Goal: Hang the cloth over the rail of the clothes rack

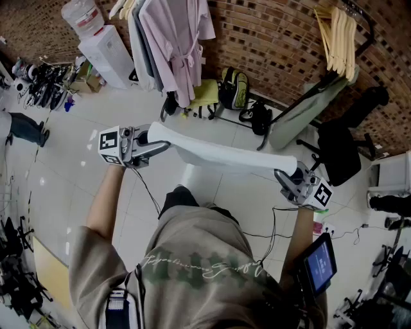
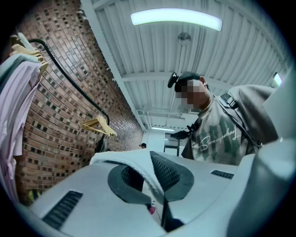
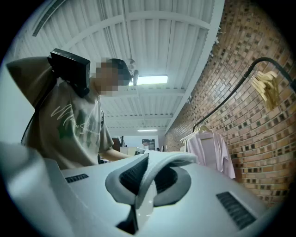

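Along the far side of the room ran a brick wall (image 1: 276, 38), and below it a pale tiled floor (image 1: 70, 160) filled most of the head view. Against that wall stood a clothes rack (image 1: 359, 14) with wooden hangers (image 1: 339, 38) bunched on its black rail (image 2: 78, 88). Further left a pink robe (image 1: 180, 45) hung among other garments.

The cloth (image 1: 218, 153), long and white, was stretched nearly level between both hands in front of the person, well apart from any rail. The left tongs (image 1: 156, 145) were pinched narrow on one end, a fold of white fabric squeezed between the ribbed pads. The right tongs (image 1: 284, 175) were clamped just as tightly on the other end.

The likely trouble was in the draping. Only a thin edge sat in each grip, so a tug against the rail could have pulled a corner free and dropped that end to the floor. Letting go with unequal lengths on either side of the rail would probably have made the cloth slide off. The crowded hangers might also have snagged it.

Cursive lettering crossed the person's shirt (image 1: 199, 263), too loopy to read. Each marker cube (image 1: 110, 144) bore square patterns, not words. A small blue screen (image 1: 319, 262) by the right forearm was illegible.
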{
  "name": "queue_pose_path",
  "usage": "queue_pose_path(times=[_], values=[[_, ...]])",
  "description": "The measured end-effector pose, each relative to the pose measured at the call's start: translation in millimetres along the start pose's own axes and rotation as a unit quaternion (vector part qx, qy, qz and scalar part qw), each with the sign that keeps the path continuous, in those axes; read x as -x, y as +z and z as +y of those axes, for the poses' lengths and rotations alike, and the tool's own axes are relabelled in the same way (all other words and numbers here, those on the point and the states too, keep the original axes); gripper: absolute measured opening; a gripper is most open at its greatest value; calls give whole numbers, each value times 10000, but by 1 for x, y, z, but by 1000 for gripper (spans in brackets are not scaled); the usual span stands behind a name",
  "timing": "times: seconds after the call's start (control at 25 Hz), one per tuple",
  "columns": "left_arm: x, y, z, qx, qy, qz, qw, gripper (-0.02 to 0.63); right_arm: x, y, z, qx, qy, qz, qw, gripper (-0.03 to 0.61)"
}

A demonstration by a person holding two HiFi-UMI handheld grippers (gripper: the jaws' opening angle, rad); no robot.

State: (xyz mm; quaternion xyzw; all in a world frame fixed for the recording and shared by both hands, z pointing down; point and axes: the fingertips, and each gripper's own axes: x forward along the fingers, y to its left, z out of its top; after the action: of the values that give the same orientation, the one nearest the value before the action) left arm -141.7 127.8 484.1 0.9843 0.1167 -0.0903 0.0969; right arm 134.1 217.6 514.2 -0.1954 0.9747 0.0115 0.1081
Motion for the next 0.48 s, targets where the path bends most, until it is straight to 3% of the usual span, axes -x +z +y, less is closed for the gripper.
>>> queue_pose_path(times=[0.2,0.48], values=[[-8,9,21,116,-162,-302,9993,17,-6,20,-20,186,15,-7,9998,17],[-12,18,106,-106,40,149,9998,17,-16,19,-99,-22,-219,169,9996,17]])
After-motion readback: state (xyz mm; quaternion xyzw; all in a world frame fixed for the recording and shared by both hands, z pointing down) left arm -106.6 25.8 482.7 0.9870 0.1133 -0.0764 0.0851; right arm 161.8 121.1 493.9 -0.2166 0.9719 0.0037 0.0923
